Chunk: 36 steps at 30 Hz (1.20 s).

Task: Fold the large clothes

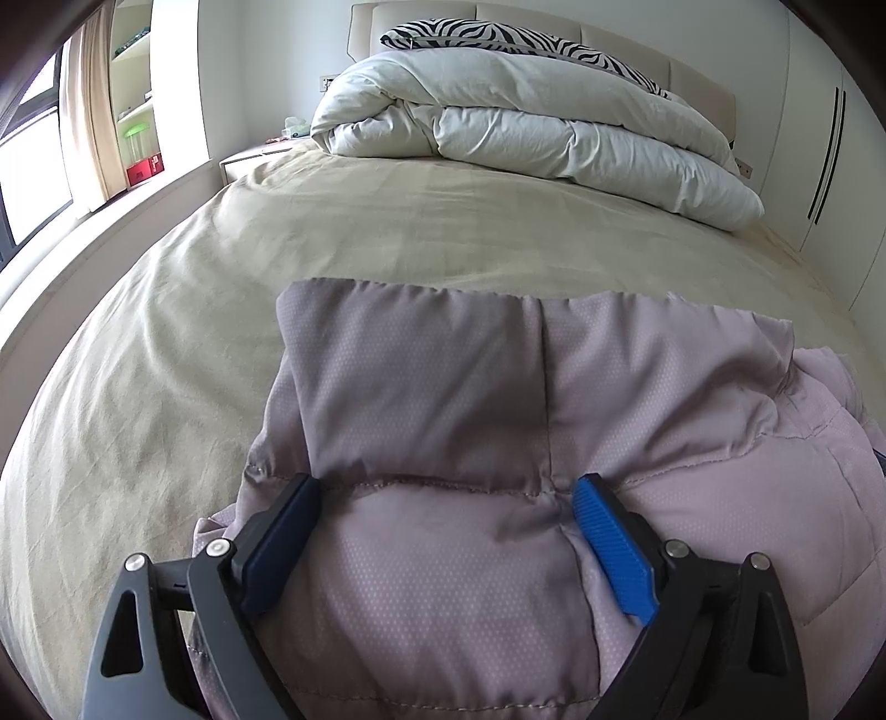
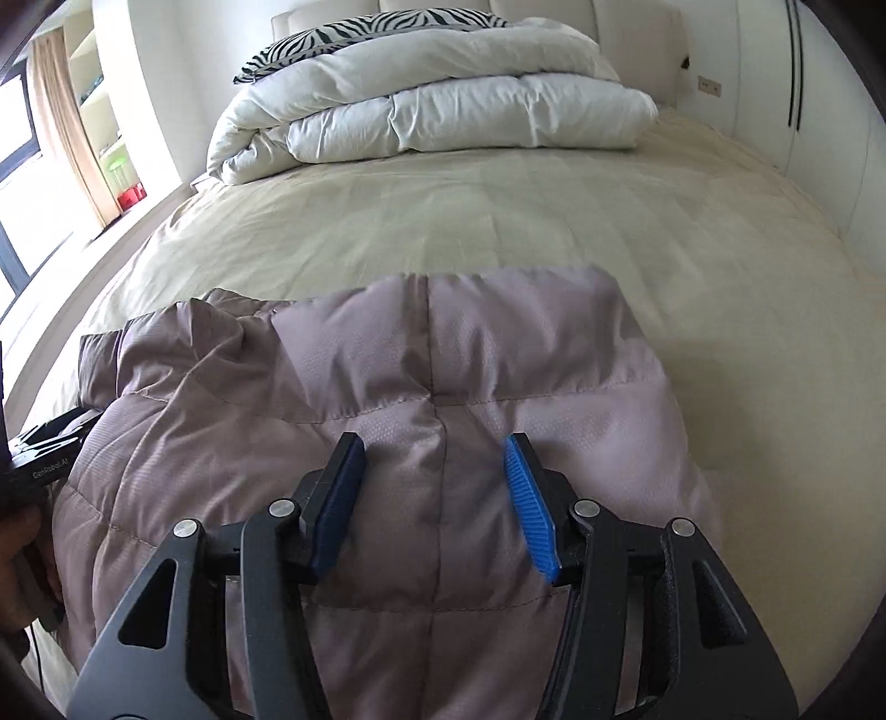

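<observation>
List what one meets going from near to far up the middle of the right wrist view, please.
right gripper, open over the jacket → pink quilted jacket → bare beige bed sheet → folded white duvet → zebra pillow → headboard

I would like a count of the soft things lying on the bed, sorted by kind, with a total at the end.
Pink quilted jacket: 1
White folded duvet: 1
Zebra-print pillow: 1
Total: 3, all lying on the beige bed sheet.
</observation>
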{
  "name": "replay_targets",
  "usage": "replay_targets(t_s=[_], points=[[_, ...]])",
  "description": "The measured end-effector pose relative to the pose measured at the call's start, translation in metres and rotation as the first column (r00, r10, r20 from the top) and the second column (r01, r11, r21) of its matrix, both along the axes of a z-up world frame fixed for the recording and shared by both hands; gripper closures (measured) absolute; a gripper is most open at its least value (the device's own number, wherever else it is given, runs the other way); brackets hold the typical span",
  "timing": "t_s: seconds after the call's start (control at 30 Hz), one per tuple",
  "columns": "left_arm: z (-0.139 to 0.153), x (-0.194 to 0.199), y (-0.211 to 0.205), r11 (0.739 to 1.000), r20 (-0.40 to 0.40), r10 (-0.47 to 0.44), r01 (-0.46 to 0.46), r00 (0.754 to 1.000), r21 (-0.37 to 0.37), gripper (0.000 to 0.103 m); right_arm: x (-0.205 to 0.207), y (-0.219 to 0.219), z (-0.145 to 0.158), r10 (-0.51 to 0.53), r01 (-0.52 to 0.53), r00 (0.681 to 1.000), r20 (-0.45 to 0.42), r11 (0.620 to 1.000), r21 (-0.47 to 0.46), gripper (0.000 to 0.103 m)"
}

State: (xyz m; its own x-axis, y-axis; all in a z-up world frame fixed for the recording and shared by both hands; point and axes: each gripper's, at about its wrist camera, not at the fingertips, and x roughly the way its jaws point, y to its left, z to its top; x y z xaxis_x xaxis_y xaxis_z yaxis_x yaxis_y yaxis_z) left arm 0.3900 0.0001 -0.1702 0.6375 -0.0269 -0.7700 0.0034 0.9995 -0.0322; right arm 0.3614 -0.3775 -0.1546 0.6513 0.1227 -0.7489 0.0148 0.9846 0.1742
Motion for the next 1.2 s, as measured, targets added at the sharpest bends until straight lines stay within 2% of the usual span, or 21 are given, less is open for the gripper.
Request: replay_targets(t_s=[0.07,0.2,0.3,0.37,0.47,0.5,0.57,0.63,0.67,0.73,0.8,0.87,0.97,1.03,1.13,1.2], points=[[0.0,-0.002,0.0,1.0,0.006,0.003,-0.003,1.0,0.002,0.007,-0.006,-0.011,-0.011,-0.001,-0.001,0.999,0.035,0.998,0.057,0.05],[-0.001,-0.003,-0.001,1.0,0.017,0.009,-0.009,1.0,0.0,0.007,-0.008,-0.008,-0.027,-0.012,0.012,0.998,0.069,1.0,0.009,0.05],[0.0,-0.004,-0.002,1.0,0.014,0.009,-0.009,1.0,-0.005,0.007,-0.011,-0.011,-0.035,-0.014,0.013,0.998,0.065,0.999,0.031,0.05],[0.005,-0.004,-0.002,1.0,-0.018,0.0,0.0,1.0,-0.014,0.009,-0.009,-0.01,-0.035,-0.012,0.01,0.999,0.051,1.0,0.027,0.05],[0.028,-0.028,-0.003,1.0,-0.009,-0.003,0.003,1.0,-0.016,0.011,-0.009,-0.004,-0.013,-0.046,0.046,0.999,-0.008,0.999,-0.024,0.05],[0.036,-0.041,-0.005,1.0,0.018,-0.014,0.015,1.0,-0.018,0.011,-0.018,-0.002,-0.002,-0.062,0.062,0.998,0.005,0.998,-0.013,0.05],[0.049,-0.071,-0.012,0.999,0.071,-0.036,0.037,0.997,-0.025,0.011,-0.043,0.004,0.018,-0.03,0.027,0.997,0.073,0.999,0.043,0.05],[0.048,-0.093,-0.025,0.996,0.076,-0.079,0.082,0.994,-0.028,0.011,-0.07,0.02,0.034,0.016,-0.024,0.992,0.126,0.998,0.061,0.048],[0.042,-0.1,-0.034,0.995,0.064,-0.103,0.103,0.993,-0.004,0.011,-0.078,0.031,0.035,0.052,-0.059,0.99,0.134,0.997,0.046,0.048],[0.029,-0.107,-0.044,0.993,0.071,-0.114,0.111,0.991,0.049,0.009,-0.09,0.059,0.027,0.118,-0.114,0.988,0.104,0.993,-0.043,0.048],[0.022,-0.104,-0.041,0.994,0.064,-0.108,0.106,0.992,0.034,0.006,-0.097,0.076,0.009,0.143,-0.131,0.987,0.077,0.982,-0.137,0.047],[0.019,-0.099,-0.037,0.994,0.048,-0.11,0.11,0.993,0.01,0.002,-0.102,0.08,-0.001,0.152,-0.134,0.984,0.095,0.976,-0.17,0.047],[0.013,-0.094,-0.04,0.991,0.036,-0.128,0.126,0.991,0.042,0.0,-0.106,0.086,-0.012,0.154,-0.131,0.983,0.095,0.967,-0.217,0.047],[0.011,-0.092,-0.038,0.992,0.023,-0.125,0.124,0.992,0.03,0.0,-0.105,0.095,-0.013,0.157,-0.132,0.985,0.073,0.954,-0.268,0.047],[0.018,-0.095,-0.035,0.994,0.02,-0.111,0.111,0.994,0.012,0.0,-0.097,0.094,0.008,0.083,-0.083,0.996,-0.009,0.971,-0.225,0.046],[0.017,-0.1,-0.035,0.994,0.039,-0.113,0.112,0.993,0.016,0.0,-0.111,0.096,0.028,0.112,-0.104,0.992,0.053,0.986,-0.132,0.046]])
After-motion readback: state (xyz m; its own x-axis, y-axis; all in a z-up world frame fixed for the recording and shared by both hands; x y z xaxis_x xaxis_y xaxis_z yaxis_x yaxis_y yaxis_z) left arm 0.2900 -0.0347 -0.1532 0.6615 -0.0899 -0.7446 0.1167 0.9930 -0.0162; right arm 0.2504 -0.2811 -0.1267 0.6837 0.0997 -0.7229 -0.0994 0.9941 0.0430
